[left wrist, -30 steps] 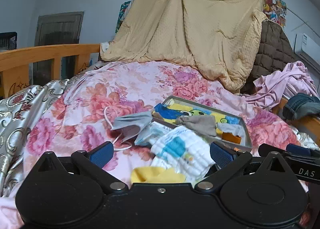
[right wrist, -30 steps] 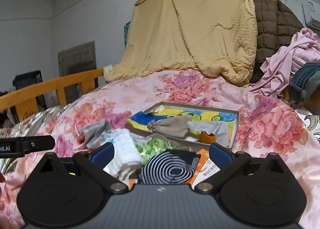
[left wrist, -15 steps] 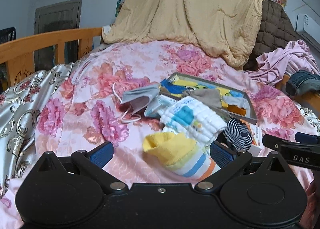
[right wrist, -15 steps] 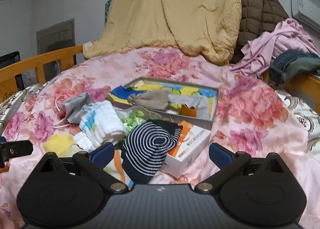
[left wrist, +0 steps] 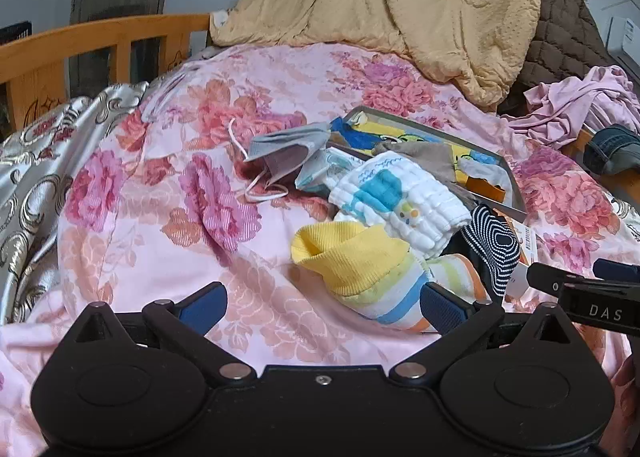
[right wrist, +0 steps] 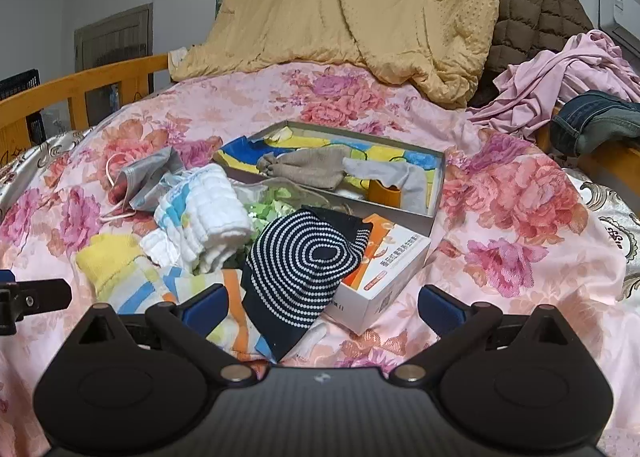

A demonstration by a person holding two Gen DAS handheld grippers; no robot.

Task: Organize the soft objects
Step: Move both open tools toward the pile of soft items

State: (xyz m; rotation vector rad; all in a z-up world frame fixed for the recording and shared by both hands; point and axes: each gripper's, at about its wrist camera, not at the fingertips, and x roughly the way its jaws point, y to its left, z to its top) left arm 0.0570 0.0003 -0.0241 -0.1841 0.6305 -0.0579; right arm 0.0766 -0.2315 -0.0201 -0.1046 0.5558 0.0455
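Pink floral bedding (left wrist: 248, 97) is covering the bed where the sorting is happening, with a tan quilt (right wrist: 360, 5) draped at the head and a wooden rail (left wrist: 100, 37) running along one side. Soft things are lying in a loose heap in front of a shallow cardboard tray (right wrist: 436, 193), which is already holding a beige sock (right wrist: 312, 171) and a grey sock (right wrist: 400, 177), so it is probably serving as the place to collect them. Just in front of the tray a white quilted cloth (left wrist: 400, 197) is resting partly over a yellow striped sock (left wrist: 368, 273), a navy sock with white rings (right wrist: 304, 257) is draping over a white and orange carton (right wrist: 392, 261), and a grey face mask (left wrist: 288, 149) is lying to the side with its loops trailing. The left gripper (left wrist: 322, 307) is hovering low with its jaws spread wide and holding nothing; its right finger is sitting just beside the yellow striped sock, which suggests that sock is the likely next pick. The right gripper (right wrist: 322, 307) is likewise spread and empty, framing the navy sock, whose lower end lies between its fingers. Being limp and overlapped, each piece is likely to drag its neighbour along unless pinched near a free edge.
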